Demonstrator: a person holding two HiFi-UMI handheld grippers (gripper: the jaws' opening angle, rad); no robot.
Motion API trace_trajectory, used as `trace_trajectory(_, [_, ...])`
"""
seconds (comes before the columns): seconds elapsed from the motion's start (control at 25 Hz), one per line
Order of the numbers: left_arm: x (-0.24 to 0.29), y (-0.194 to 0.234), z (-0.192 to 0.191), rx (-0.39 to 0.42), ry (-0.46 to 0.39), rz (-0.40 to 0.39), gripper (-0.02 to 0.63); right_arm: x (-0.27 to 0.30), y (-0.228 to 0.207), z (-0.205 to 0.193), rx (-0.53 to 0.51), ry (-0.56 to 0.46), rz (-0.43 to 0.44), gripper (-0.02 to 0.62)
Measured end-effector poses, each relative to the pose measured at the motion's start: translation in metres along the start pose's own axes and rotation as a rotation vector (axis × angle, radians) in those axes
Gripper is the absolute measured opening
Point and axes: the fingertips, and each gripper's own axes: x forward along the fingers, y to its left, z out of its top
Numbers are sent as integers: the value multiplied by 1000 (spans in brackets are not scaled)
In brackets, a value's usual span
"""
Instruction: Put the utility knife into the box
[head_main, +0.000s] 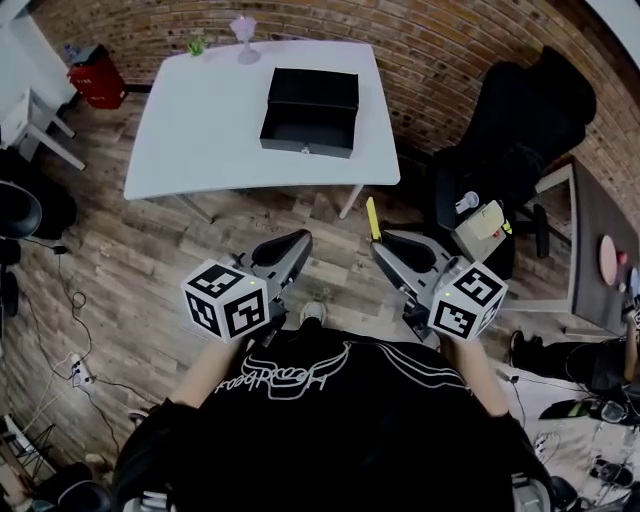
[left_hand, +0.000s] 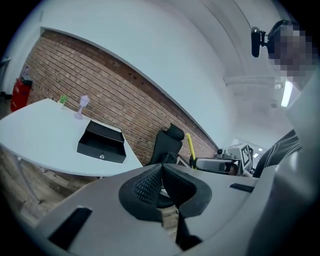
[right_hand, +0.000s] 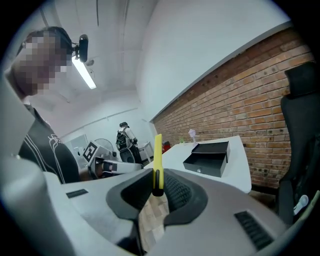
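Observation:
An open black box (head_main: 310, 110) stands on the white table (head_main: 200, 140), well ahead of both grippers. It also shows in the left gripper view, where the box (left_hand: 101, 142) has its empty inside towards me, and as the box (right_hand: 209, 159) in the right gripper view. My right gripper (head_main: 385, 243) is shut on a yellow utility knife (head_main: 372, 218), which sticks up and forward out of the pads. The knife (right_hand: 157, 160) stands upright between the jaws of that gripper (right_hand: 157, 182). My left gripper (head_main: 296, 240) hangs beside it over the floor; its jaws (left_hand: 161, 170) meet at the tips with nothing between them.
A pink glass vase (head_main: 244, 38) and a small green thing (head_main: 196, 45) sit at the table's far edge. A black office chair (head_main: 520, 130) stands right of the table, with a dark desk (head_main: 600, 250) beyond it. A red container (head_main: 95, 80) is at the far left. Cables lie on the wooden floor (head_main: 70, 370).

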Motion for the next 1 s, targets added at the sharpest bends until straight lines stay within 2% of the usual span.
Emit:
trace_trajectory(0.16, [10, 24, 16, 12, 10, 3, 32, 26, -15, 13, -42, 15, -19, 67])
trace_trajectory(0.44, [21, 42, 30, 36, 16, 10, 32, 49, -29, 12, -57, 58, -24, 68])
trace_trajectory(1.0, [22, 87, 57, 19, -26, 117, 32, 119, -63, 42, -176, 125, 34, 69])
